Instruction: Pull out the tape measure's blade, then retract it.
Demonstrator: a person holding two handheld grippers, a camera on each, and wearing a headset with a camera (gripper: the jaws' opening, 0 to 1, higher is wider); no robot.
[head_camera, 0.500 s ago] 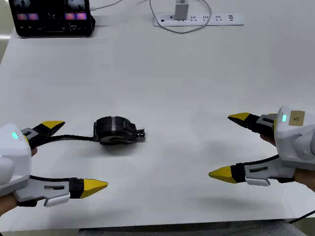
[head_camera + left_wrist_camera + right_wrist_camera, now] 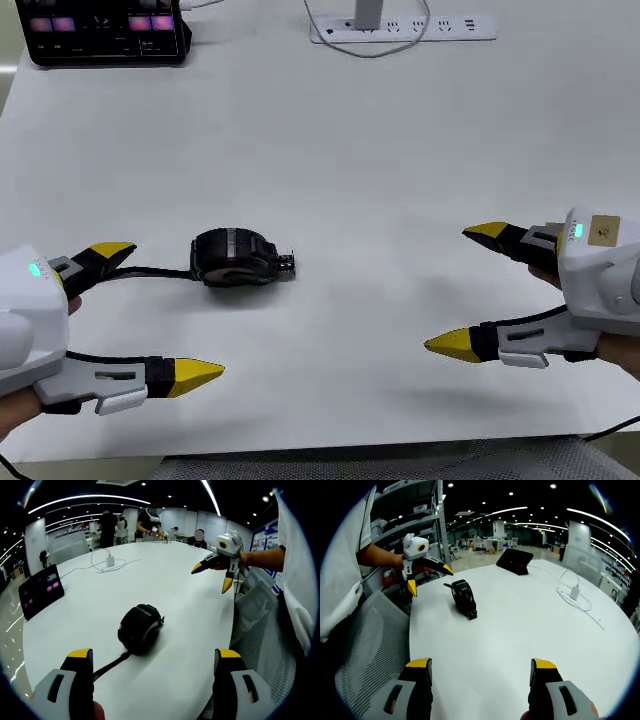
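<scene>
Your left gripper (image 2: 175, 308) is wide open with nothing in it, and your right gripper (image 2: 446, 290) is wide open and empty too. The black tape measure (image 2: 236, 259) lies on the white table (image 2: 360, 150), near your left gripper and well apart from the right one. Only its little end hook sticks out.

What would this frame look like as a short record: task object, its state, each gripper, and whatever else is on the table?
object: tape measure, black, lying on the white table
blade: not pulled out; blade tip sits at the case, facing the right gripper
strap: black strap trails toward the left gripper
left gripper: open, holding nothing, apart from the case
right gripper: open, holding nothing, farther from the case
far edge: power strip, lit screen device
</scene>
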